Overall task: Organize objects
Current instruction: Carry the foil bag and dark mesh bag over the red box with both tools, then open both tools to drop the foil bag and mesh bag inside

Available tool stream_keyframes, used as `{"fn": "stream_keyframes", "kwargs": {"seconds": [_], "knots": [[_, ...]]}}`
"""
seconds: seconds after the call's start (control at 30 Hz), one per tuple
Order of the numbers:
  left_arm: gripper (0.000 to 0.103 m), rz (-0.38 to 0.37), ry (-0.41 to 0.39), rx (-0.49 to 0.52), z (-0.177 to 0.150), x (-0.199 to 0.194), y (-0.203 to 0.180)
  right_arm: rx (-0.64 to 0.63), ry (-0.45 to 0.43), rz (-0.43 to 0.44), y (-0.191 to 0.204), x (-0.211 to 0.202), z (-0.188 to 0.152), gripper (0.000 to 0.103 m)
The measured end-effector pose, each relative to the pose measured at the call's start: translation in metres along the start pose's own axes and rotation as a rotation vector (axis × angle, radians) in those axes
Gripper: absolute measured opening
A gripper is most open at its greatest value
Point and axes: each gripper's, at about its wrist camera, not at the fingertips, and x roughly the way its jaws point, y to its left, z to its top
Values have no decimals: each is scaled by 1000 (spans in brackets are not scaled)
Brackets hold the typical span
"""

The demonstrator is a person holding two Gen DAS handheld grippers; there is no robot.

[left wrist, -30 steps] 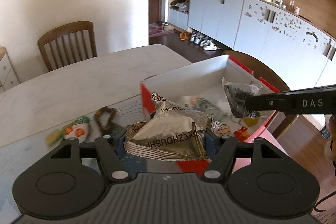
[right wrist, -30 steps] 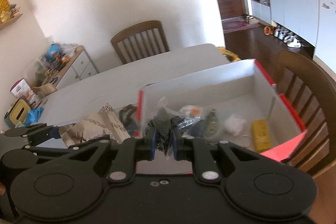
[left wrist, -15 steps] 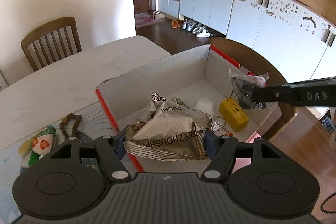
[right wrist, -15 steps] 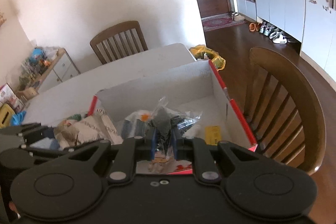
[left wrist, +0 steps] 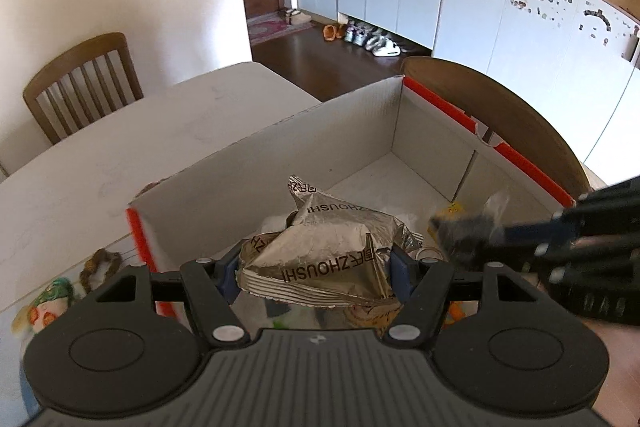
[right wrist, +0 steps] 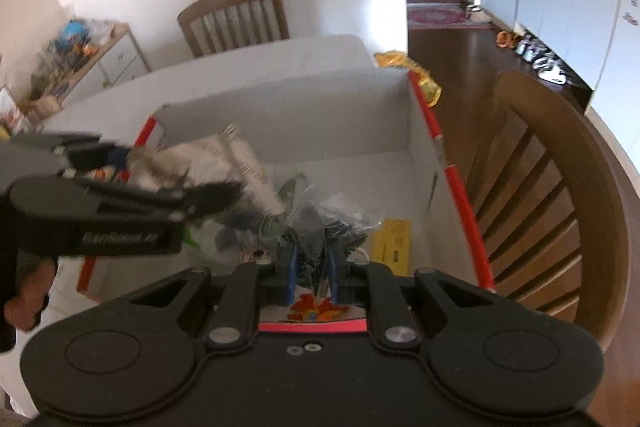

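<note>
My left gripper (left wrist: pixel 316 273) is shut on a crumpled silver snack bag (left wrist: pixel 328 251) printed with dark letters, held over the open red-edged cardboard box (left wrist: pixel 280 143). My right gripper (right wrist: pixel 312 269) is shut on a clear plastic bag of small dark pieces (right wrist: pixel 320 227), also over the box (right wrist: pixel 416 115). In the right wrist view the left gripper (right wrist: pixel 188 171) and its silver bag (right wrist: pixel 240 155) come in blurred from the left. In the left wrist view the right gripper (left wrist: pixel 472 239) enters blurred from the right. A yellow packet (right wrist: pixel 394 241) lies on the box floor.
The box stands on a white table (left wrist: pixel 140 147). A beaded bracelet (left wrist: pixel 100 263) and a colourful plush toy (left wrist: pixel 48 307) lie on the table left of the box. Wooden chairs stand behind the table (left wrist: pixel 80 83) and beside the box (right wrist: pixel 552 187). White cabinets (left wrist: pixel 520 19) line the far wall.
Both grippers have moved forward and down over the box with their bags. The two grippers have come closer together, and the box now fills more of each view.
</note>
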Motion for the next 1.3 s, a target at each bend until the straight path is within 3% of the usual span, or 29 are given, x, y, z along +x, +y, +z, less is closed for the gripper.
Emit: {"fn": "stream_keyframes", "kwargs": {"seconds": [0.3,0.83,1.3], "knots": [[69,-1,53,36,2,28,-10,-71,89,12,8,31,1,14],[70,-33,213,-7,0,61,-2,-81,105,53,-11,37,3,18],[71,-44,174,-28,-1,45,1,-29,46,84,-20,8,6,30]]}}
